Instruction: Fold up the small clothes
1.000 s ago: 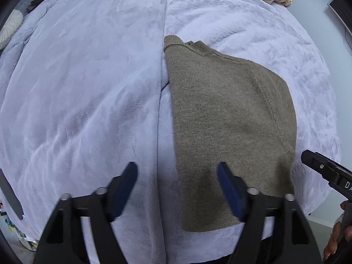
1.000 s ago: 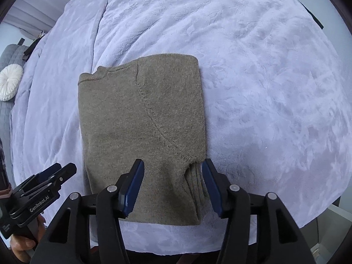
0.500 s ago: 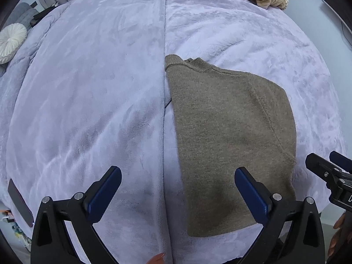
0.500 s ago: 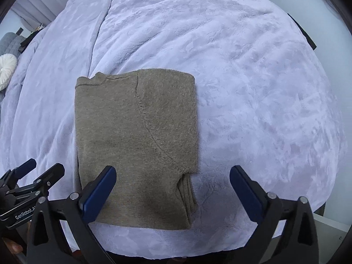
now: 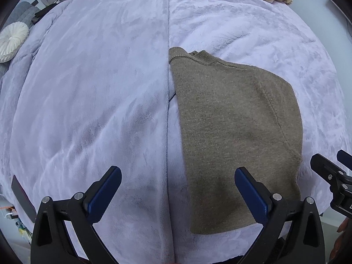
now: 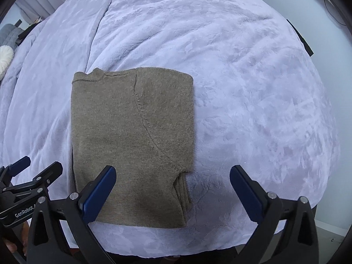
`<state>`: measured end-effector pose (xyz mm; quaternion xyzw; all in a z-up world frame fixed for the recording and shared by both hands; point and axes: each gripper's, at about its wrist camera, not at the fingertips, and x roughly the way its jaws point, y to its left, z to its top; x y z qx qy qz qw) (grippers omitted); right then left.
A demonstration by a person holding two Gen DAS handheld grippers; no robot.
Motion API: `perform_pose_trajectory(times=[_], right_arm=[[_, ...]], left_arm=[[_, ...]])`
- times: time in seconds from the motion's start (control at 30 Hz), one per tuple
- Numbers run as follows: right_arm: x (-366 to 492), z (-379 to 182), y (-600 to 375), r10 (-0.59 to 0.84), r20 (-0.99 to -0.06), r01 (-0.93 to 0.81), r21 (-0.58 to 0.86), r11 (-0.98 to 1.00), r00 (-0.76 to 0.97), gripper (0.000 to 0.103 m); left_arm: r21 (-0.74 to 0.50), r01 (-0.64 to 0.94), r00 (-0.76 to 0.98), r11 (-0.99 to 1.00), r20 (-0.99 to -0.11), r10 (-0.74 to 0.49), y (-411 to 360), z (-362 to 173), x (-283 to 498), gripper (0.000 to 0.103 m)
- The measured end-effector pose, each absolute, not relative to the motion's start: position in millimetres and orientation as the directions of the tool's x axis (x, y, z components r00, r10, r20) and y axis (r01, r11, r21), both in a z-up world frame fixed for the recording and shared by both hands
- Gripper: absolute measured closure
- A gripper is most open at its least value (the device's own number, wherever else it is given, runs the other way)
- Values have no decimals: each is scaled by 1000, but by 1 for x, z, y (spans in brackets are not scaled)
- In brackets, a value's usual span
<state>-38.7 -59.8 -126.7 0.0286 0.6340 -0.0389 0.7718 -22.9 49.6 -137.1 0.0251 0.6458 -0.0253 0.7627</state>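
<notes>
The olive knit sweater is lying folded into a neat rectangle near the front edge of the bed, on its lilac plush cover, while the left gripper and the right gripper are both hanging over it with jaws spread wide and grasping nothing. The stacked layers are showing loose at the sweater's near right corner. I'd judge a careless pinch there is risking catching only some layers and spilling the fold, or dragging the plush cover along.
</notes>
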Motion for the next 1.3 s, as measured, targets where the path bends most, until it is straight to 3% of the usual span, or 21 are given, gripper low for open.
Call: perform_pose_trajectory(times=[1.3], right_arm=[[-27, -134, -61, -34, -985, 109, -16, 994, 167, 0]], left_arm=[[19, 86, 133, 996, -991, 8, 54, -146, -15, 0]])
